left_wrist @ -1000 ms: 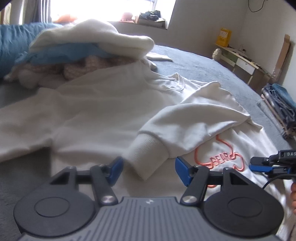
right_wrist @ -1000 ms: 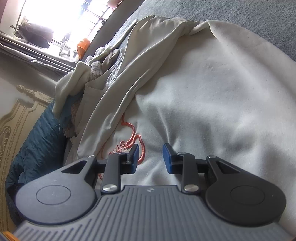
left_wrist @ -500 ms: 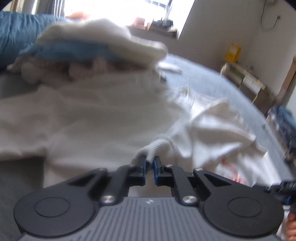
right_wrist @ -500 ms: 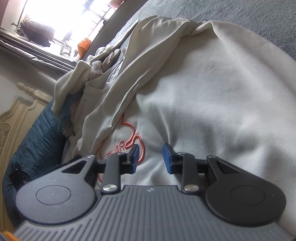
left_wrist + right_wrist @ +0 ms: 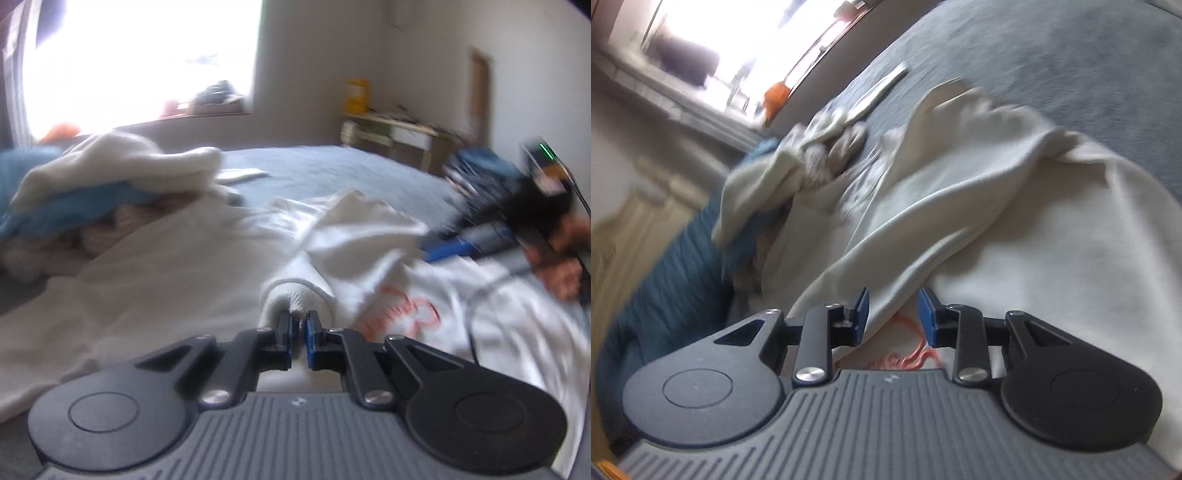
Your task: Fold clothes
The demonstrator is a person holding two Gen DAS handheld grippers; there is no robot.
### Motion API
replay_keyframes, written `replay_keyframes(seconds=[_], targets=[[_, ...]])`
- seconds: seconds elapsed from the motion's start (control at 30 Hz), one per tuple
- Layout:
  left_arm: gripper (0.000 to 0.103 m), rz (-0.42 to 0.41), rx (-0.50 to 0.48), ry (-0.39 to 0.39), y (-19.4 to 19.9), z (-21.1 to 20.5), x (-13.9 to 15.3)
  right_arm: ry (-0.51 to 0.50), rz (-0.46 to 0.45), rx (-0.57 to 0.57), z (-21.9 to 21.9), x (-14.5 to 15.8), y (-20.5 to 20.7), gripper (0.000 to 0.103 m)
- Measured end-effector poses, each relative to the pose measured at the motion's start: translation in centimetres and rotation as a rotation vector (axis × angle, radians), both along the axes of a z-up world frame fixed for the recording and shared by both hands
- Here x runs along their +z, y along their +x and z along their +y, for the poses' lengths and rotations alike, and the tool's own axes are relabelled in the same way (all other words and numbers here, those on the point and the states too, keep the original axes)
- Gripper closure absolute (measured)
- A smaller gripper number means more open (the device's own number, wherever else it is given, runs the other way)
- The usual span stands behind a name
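A white sweatshirt with orange stitched lettering lies spread on a grey-blue bed. My left gripper is shut on the ribbed cuff of its sleeve, and the sleeve is lifted and runs away to the right. In the right wrist view the same sweatshirt fills the frame. My right gripper is open just above the sleeve's edge and the orange lettering, with no cloth clamped. The right gripper and the hand holding it also show at the far right of the left wrist view.
A heap of white, blue and pink clothes sits at the back left of the bed. A dark teal blanket lies by the headboard. A small table and stacked jeans stand beyond the bed's right edge.
My left gripper closed on the sleeve cuff and lifted it, tilting the view upward. My right gripper moved left along the sweatshirt toward the sleeve's edge, still open.
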State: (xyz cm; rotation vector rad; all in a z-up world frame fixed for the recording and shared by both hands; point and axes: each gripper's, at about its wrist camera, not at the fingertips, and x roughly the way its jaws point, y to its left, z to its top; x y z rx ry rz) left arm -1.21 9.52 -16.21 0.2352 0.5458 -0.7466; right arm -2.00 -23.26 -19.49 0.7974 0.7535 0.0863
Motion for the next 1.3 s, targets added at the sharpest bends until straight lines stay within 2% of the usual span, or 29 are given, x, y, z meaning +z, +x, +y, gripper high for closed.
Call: replay_keyframes(seconds=[0.13,0.2,0.3,0.4,0.53,0.6,0.63,0.7,0.77,0.83,0.87,0.97,1.0,1.17,1.3], targets=[[0.094,-0.051,-0.178,0.165,-2.4,-1.9,-1.9,-0.124,0.001,0.192,5.0,0.9,1.7,0.074],[0.085,-0.034,-0.194,0.197,-2.6,-2.1,-2.7,-0.177,0.025,0.254,6.9,1.2,2.4,0.072],[0.076,0.037,-0.158,0.141,-2.0,-0.6,-2.5,-0.156,0.055,0.266,7.7,1.1,2.7,0.072],[0.068,0.132,-0.086,0.046,-0.2,0.7,-2.3,-0.067,0.074,0.204,6.8,0.4,2.3,0.071],[0.064,0.262,0.017,-0.086,2.5,2.4,-2.2,0.055,0.133,0.121,5.6,-1.6,2.2,0.071],[0.051,0.327,0.068,-0.152,3.9,3.3,-2.1,0.100,0.149,0.099,5.6,-2.4,2.1,0.071],[0.051,0.359,0.094,-0.185,4.6,3.7,-2.0,0.115,0.154,0.091,5.5,-2.6,1.9,0.071],[0.051,0.423,0.146,-0.252,5.9,4.5,-1.9,0.146,0.162,0.073,5.5,-3.0,1.7,0.071],[0.053,0.463,0.171,-0.259,6.5,4.2,-2.4,0.187,0.169,0.056,5.5,-3.4,1.3,0.071],[0.067,0.498,0.190,-0.253,6.8,3.5,-3.0,0.220,0.172,0.046,5.4,-3.7,1.1,0.071],[0.089,0.515,0.200,-0.250,7.0,3.2,-3.3,0.233,0.174,0.041,5.5,-3.8,0.9,0.071],[0.091,0.566,0.228,-0.240,7.5,2.2,-4.2,0.275,0.180,0.014,5.3,-4.4,0.7,0.071],[0.092,0.592,0.240,-0.259,7.8,2.4,-4.3,0.293,0.185,0.001,5.3,-4.7,0.8,0.071],[0.092,0.743,0.292,-0.422,9.2,4.5,-4.8,0.381,0.196,-0.068,5.1,-6.2,1.3,0.071],[0.092,0.833,0.318,-0.539,10.2,5.6,-5.4,0.497,0.183,-0.125,4.7,-7.2,1.4,0.070]])
